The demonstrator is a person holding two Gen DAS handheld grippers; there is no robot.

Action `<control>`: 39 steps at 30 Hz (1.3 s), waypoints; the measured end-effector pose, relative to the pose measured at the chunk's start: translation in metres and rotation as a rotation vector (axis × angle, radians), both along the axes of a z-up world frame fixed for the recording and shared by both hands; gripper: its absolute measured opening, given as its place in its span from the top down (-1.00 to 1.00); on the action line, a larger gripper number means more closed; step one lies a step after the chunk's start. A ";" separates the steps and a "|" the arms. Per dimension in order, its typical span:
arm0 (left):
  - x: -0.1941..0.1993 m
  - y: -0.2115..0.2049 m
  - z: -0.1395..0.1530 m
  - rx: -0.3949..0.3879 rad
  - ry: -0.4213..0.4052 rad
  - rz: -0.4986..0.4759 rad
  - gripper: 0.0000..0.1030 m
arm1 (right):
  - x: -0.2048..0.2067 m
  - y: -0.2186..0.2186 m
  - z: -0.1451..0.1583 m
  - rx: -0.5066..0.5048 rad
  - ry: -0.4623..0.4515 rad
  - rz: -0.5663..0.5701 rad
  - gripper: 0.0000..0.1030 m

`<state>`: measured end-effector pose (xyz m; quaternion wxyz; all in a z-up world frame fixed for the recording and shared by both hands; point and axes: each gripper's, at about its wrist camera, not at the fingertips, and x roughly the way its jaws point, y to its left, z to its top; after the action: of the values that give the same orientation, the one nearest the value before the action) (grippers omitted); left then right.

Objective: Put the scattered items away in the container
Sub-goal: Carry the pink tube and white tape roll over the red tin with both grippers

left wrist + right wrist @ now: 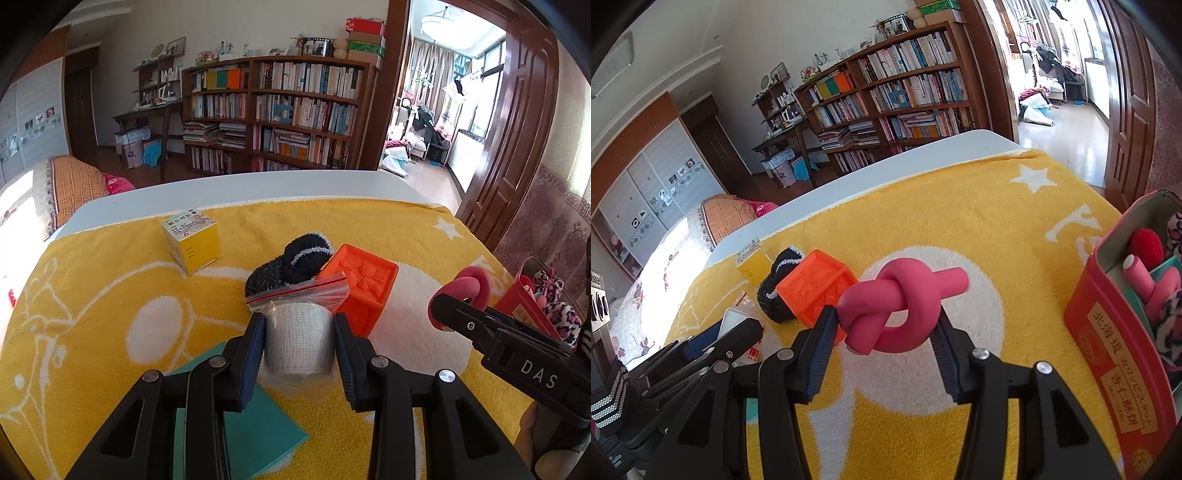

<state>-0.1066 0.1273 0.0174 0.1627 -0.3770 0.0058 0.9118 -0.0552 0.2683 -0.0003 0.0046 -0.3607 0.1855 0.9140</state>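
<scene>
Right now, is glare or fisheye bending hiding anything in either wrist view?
Left wrist view: sharp on the bagged roll; the bed at far left is blown out by sunlight; dark corners. Right wrist view: pink knot crisp; bookshelf bowed by the lens; sunlit bed washed out; red tin cut off at the edge.

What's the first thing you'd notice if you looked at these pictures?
Probably the bright yellow towel spread over the table. Then the pink knotted tube pinched in the right gripper, close to the red tin at the right edge. The left gripper squeezes a bagged white roll.
</scene>
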 end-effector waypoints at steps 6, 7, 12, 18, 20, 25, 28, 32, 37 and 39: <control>0.006 0.000 0.007 0.002 0.032 0.006 0.25 | 0.006 -0.001 0.008 0.058 0.047 -0.031 -0.05; 0.007 -0.001 0.008 0.001 0.038 0.009 0.25 | 0.006 0.000 0.010 0.056 0.053 -0.037 -0.06; 0.010 -0.001 0.011 0.006 0.044 0.010 0.25 | 0.012 0.006 0.018 0.061 0.074 -0.075 -0.06; 0.016 0.000 0.019 0.012 0.065 0.005 0.25 | 0.038 0.013 0.034 0.051 0.115 -0.104 -0.06; 0.018 0.003 0.020 0.008 0.070 0.001 0.25 | 0.049 0.017 0.037 0.051 0.120 -0.109 -0.06; 0.023 0.010 0.022 -0.009 0.086 -0.018 0.25 | 0.077 0.030 0.037 0.040 0.113 -0.136 -0.06; 0.026 0.016 0.025 -0.021 0.099 -0.034 0.25 | 0.092 0.042 0.041 0.039 0.117 -0.159 -0.06; 0.031 0.023 0.031 -0.012 0.102 -0.066 0.25 | 0.115 0.060 0.052 0.051 0.138 -0.187 -0.06; 0.041 0.037 0.036 -0.003 0.103 -0.112 0.25 | 0.153 0.094 0.065 0.096 0.164 -0.250 -0.06; 0.046 0.044 0.039 0.007 0.099 -0.135 0.25 | 0.169 0.111 0.068 0.096 0.163 -0.284 -0.06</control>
<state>-0.0605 0.1715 0.0560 0.2249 -0.3295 0.0362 0.9163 0.1136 0.3798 0.0676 0.1360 -0.2549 0.1907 0.9382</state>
